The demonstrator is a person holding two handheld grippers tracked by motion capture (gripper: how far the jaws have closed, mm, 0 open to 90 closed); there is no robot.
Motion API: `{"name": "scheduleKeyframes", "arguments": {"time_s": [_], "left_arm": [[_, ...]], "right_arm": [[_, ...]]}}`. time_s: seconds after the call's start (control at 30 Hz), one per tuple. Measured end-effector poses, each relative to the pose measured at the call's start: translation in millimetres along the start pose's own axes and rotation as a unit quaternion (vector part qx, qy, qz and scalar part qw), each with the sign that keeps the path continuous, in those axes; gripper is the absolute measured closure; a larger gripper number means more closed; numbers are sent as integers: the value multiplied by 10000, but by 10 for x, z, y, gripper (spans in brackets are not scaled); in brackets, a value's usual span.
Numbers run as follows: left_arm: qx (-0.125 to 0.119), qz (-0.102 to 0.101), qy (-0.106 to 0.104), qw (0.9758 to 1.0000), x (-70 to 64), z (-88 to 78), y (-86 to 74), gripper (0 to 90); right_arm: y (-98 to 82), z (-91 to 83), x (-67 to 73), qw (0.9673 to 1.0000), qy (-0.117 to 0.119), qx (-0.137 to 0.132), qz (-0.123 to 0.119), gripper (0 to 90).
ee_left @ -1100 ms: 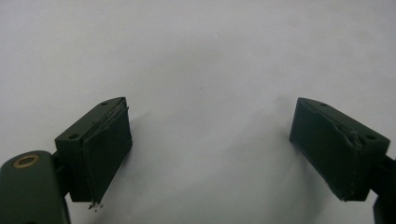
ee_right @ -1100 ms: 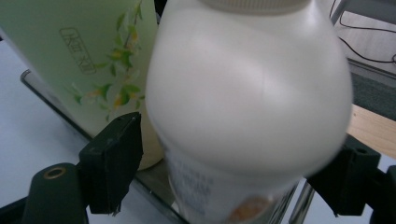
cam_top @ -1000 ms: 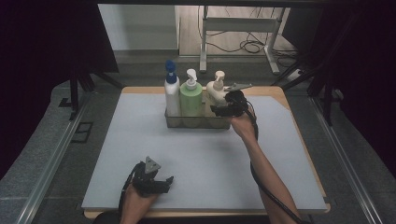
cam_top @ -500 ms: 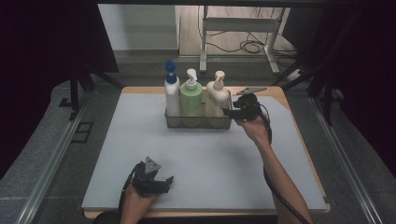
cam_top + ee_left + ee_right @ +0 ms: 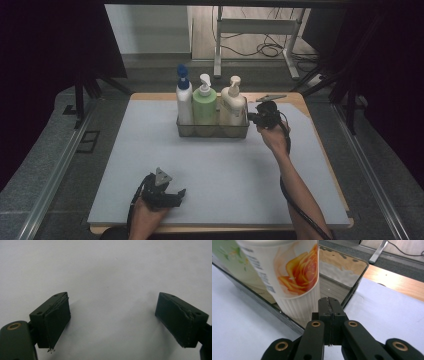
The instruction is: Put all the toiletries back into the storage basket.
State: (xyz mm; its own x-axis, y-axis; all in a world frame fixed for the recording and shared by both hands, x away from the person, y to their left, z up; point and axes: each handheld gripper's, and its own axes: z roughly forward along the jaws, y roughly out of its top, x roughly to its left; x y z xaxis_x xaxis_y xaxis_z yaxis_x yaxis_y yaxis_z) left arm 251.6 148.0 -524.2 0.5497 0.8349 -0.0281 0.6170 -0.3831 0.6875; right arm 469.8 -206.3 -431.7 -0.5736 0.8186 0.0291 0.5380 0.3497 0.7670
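Grey mat [image 5: 120,165] covered the table. Left gripper [image 5: 165,192] rested near the mat's front edge, jaws spread wide over bare mat, nothing between them. Clear tray [image 5: 212,131] stood toward the far edge, holding three pump bottles in a row: blue-capped white bottle [image 5: 183,100], green bottle [image 5: 204,105], cream bottle [image 5: 233,104] with an orange rose print. Right gripper [image 5: 329,305] sat at the tray's right end, jaws just closed together, apparently pinching the tray's wall beside the cream bottle, though contact was hard to confirm.
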Motion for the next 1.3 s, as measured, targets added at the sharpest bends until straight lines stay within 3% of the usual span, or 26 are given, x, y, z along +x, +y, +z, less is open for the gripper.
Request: {"name": "scheduleKeyframes", "arguments": {"time_s": [0.4, 0.63, 1.3], "left_arm": [[0, -5, -3, 10000, 0, 0, 0, 123], [0, -2, -2, 10000, 0, 0, 0, 123], [1, 0, -1, 10000, 0, 0, 0, 122]], "right_arm": [[33, 240, -1, 9998, 22, 182, 84, 900], [26, 291, -21, 9995, 93, 226, 209, 900], [10, 431, 85, 9991, 221, 299, 183, 893]]}}
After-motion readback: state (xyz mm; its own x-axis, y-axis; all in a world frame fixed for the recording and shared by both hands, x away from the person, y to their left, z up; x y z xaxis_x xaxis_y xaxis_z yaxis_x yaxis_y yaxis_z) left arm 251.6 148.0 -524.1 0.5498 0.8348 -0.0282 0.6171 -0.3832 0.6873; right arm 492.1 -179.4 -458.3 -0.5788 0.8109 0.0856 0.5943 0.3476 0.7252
